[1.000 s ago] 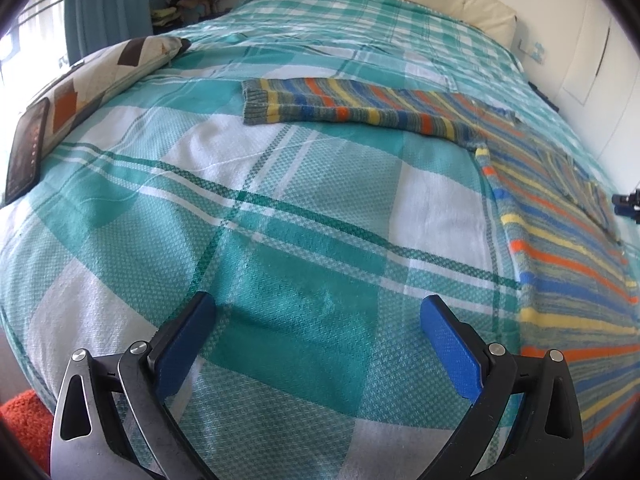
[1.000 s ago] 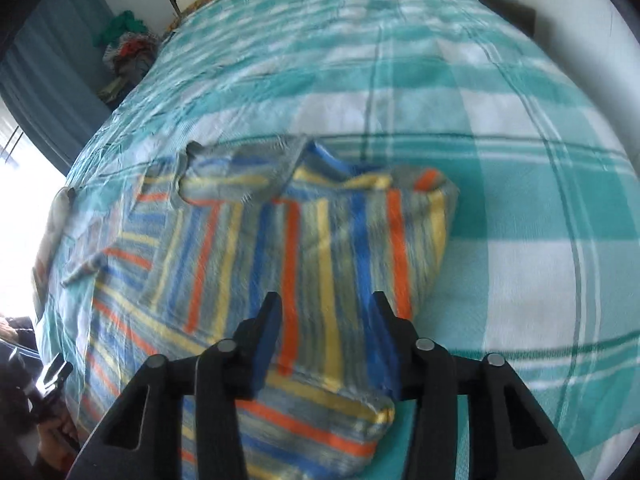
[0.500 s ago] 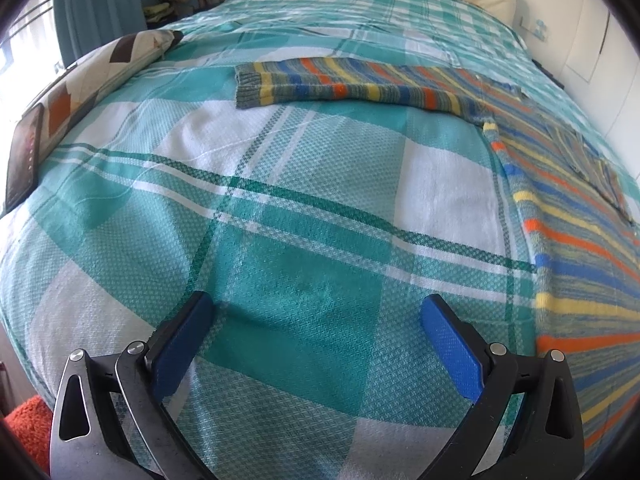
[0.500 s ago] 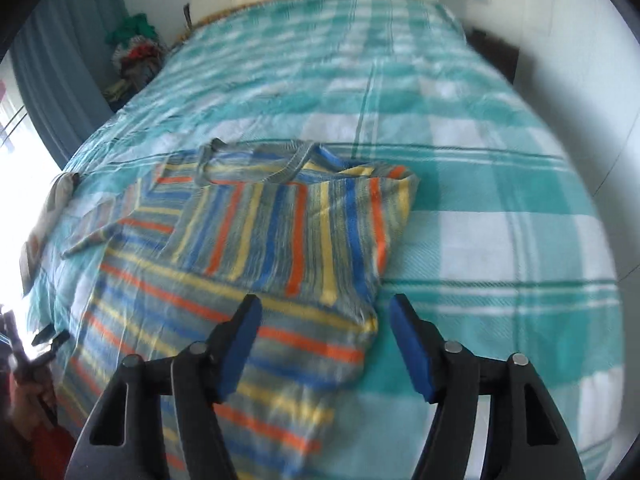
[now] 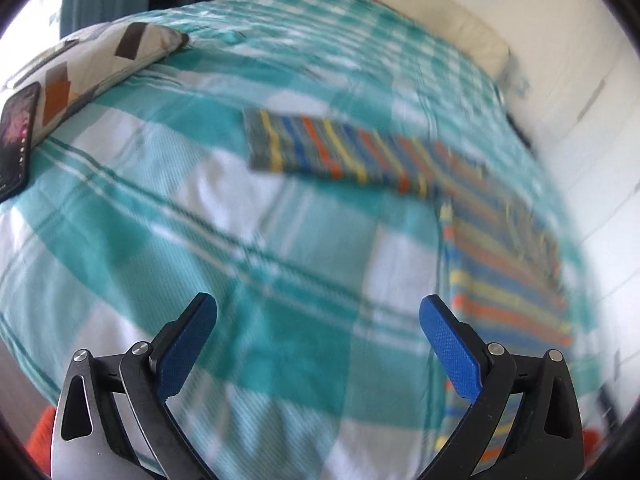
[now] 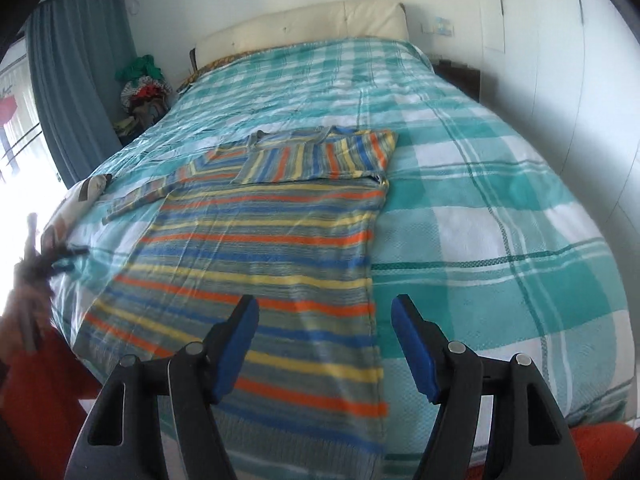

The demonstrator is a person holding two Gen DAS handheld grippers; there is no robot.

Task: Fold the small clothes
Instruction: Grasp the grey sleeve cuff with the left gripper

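A sweater (image 6: pixel 256 248) striped in blue, yellow, orange and grey lies flat on the teal checked bedspread (image 6: pixel 500 208). Its right sleeve (image 6: pixel 320 156) is folded across the chest, while the other sleeve (image 5: pixel 340 156) stretches out straight to the side. My right gripper (image 6: pixel 324 312) hovers open over the sweater's lower right edge with nothing between its blue pads. My left gripper (image 5: pixel 318 312) is open over bare bedspread, short of the outstretched sleeve and left of the sweater's body (image 5: pixel 504 264). In the right wrist view the left gripper (image 6: pixel 52 260) shows blurred at the left edge.
A patterned pillow (image 5: pixel 92 64) with a dark tablet (image 5: pixel 16 140) beside it lies at the bed's left side. The cream headboard (image 6: pixel 304 24), a grey-blue curtain (image 6: pixel 76 80) and a pile of clothes (image 6: pixel 140 92) stand beyond. A white wall runs along the right. Orange rug (image 6: pixel 40 400) below.
My right gripper let go of the folded sleeve, widened its jaws and drew back toward the hem. My left gripper rose and swung, so the outstretched sleeve now sits lower in its blurred view.
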